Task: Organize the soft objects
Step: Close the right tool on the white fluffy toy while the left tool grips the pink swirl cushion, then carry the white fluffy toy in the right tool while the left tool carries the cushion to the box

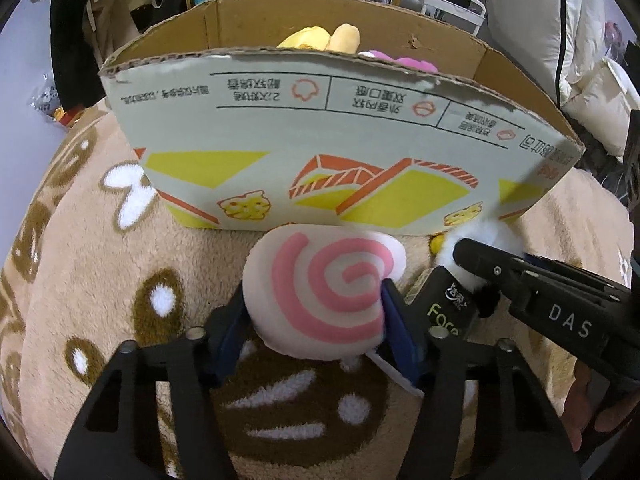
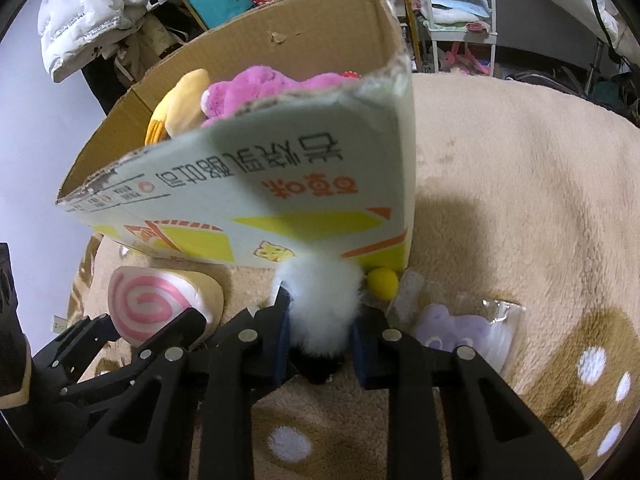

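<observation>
My left gripper [image 1: 316,312] is shut on a round cream plush with a pink spiral [image 1: 324,292], just in front of the open cardboard box [image 1: 320,128]. That plush also shows in the right wrist view [image 2: 160,304]. My right gripper [image 2: 320,320] is shut on a fluffy white plush with black parts and a yellow bit [image 2: 324,300], close to the box's near corner [image 2: 304,184]. The right gripper also shows in the left wrist view [image 1: 472,260]. Inside the box lie a yellow plush [image 2: 180,100] and a pink plush [image 2: 256,88].
Everything sits on a beige fleece blanket with brown and white patterns [image 2: 520,160]. A purple plush in clear wrapping [image 2: 460,328] lies right of my right gripper. A small black box with green lettering [image 1: 440,308] lies by my left gripper. Shelves, clothes and a white jacket [image 2: 88,12] stand behind.
</observation>
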`<state>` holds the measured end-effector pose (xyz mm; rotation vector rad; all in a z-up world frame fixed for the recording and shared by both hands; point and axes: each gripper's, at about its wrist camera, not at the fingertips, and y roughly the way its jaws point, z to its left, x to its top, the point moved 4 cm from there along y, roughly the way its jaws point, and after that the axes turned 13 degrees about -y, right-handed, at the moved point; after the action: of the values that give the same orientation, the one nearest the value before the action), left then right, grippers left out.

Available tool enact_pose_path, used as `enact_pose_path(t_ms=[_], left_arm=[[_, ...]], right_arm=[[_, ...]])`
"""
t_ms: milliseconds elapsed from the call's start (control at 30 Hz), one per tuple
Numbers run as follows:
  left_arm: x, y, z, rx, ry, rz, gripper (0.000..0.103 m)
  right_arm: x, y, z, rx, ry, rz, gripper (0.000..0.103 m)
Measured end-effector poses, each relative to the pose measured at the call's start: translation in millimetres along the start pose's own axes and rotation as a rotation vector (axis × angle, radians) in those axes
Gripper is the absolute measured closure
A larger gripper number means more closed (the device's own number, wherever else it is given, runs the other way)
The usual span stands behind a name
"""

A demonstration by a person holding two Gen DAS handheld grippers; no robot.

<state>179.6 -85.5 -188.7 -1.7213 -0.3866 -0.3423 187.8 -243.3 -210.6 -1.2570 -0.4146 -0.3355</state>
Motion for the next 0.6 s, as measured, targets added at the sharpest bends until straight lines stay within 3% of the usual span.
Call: enact_pose_path(t_ms=[167,333,600], left_arm=[[3,-11,3,0.033,-0.005,-0.053,0.058],[8,-23,15,0.04,-0.041,-0.069,0.06],[6,-59,22,0.048,-0.05,-0.162,0.06]], right_arm=[[2,-6,1,0.006,-0.013,-0.019,0.078],[7,-24,6,0.031,-0.028,-0.064,0.078],[6,-59,17,0.002,-0.068,-0.144,0.078]])
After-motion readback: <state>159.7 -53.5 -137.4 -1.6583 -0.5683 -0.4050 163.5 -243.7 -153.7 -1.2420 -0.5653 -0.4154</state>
